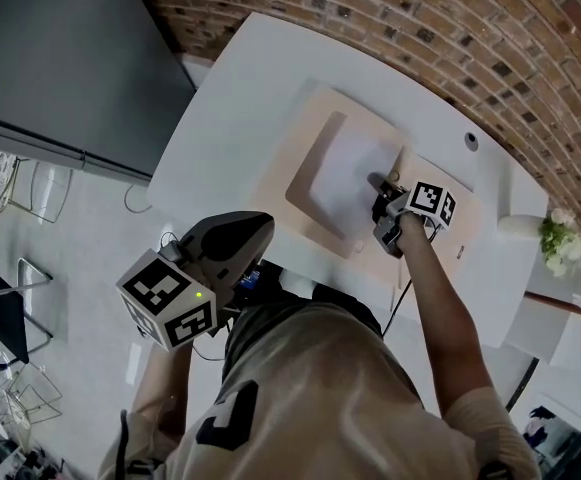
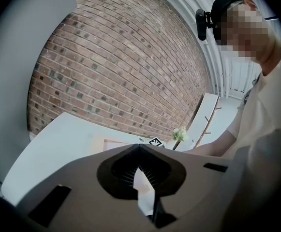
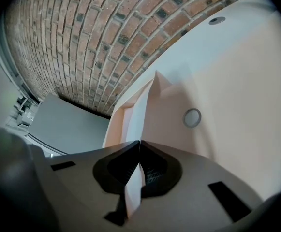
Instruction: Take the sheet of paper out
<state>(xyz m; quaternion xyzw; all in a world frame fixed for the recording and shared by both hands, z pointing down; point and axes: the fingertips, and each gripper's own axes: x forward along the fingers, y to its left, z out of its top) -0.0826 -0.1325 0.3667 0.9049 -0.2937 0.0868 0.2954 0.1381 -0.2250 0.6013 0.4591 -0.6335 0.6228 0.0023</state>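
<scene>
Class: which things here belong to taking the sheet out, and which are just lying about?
Job: sheet of paper, beige folder, right gripper shut on the sheet.
Lying about: flowers, left gripper held back, shut.

The paper (image 3: 132,192) is thin, white and matt. The folder (image 1: 305,133) is peach and matt, smooth card or plastic; I cannot tell which. The worktop (image 1: 230,98) is white and smooth with a faint sheen. The wall (image 1: 420,18) is rough brick. The right tool (image 3: 139,143) is matt grey plastic with ribbed pads (image 3: 151,175). The shirt (image 1: 320,388) is soft cloth.
</scene>
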